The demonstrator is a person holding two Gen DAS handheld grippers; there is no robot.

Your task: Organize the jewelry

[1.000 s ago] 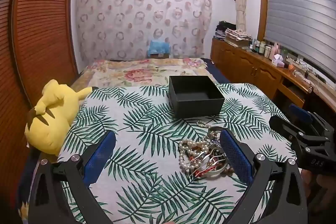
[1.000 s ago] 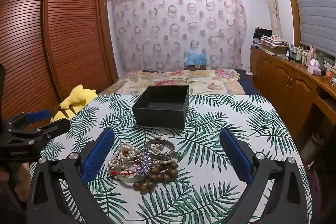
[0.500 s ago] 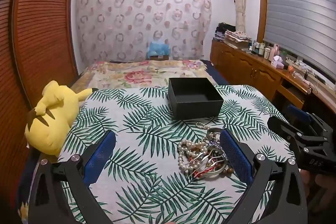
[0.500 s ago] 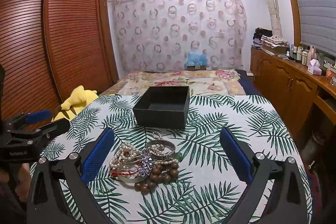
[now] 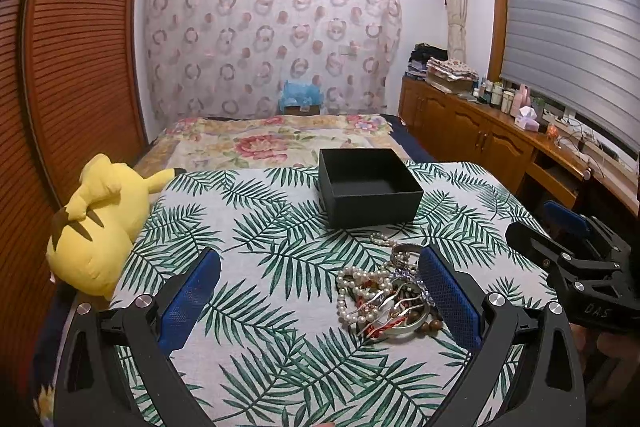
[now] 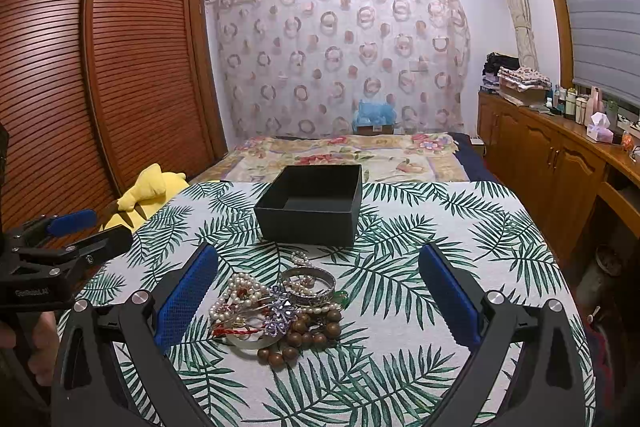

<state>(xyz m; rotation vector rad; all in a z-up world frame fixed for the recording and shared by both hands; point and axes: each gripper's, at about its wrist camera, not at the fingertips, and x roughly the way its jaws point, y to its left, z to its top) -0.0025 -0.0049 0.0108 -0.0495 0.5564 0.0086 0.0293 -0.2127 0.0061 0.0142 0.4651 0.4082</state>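
Hovering grippers: left gripper (image 5: pixel 318 297) and right gripper (image 6: pixel 318 297) hang low over the table, both spread wide, blue pads holding nothing
Change since a second ago: almost none; in both wrist views the jewellery sits a touch higher and the box a shade nearer, so both tools have eased slightly forward
Meaning for the task: by my reading no piece is lifted yet and the sorting has not begun; this is the approach
Jewellery pile (image 6: pixel 280 311): one tangled heap on the cloth, between the right gripper's fingers towards its left pad; in the left view it lies just beside the right-hand pad
Pile contents: pearl strands (image 6: pixel 236 293), a silver bangle (image 6: pixel 312 285), a purple flower brooch (image 6: pixel 282 311), brown wooden beads (image 6: pixel 304 337), a red cord
Black box (image 6: pixel 312 205): open, apparently empty, just beyond the heap and not touching it
Surface: table (image 6: pixel 460 247) under a white cloth printed with green palm leaves
Room: yellow plush toy (image 5: pixel 96 223) at the table's left edge, floral bed behind, slatted wooden wardrobe left, wooden cabinets and blinds right, patterned curtain at the back
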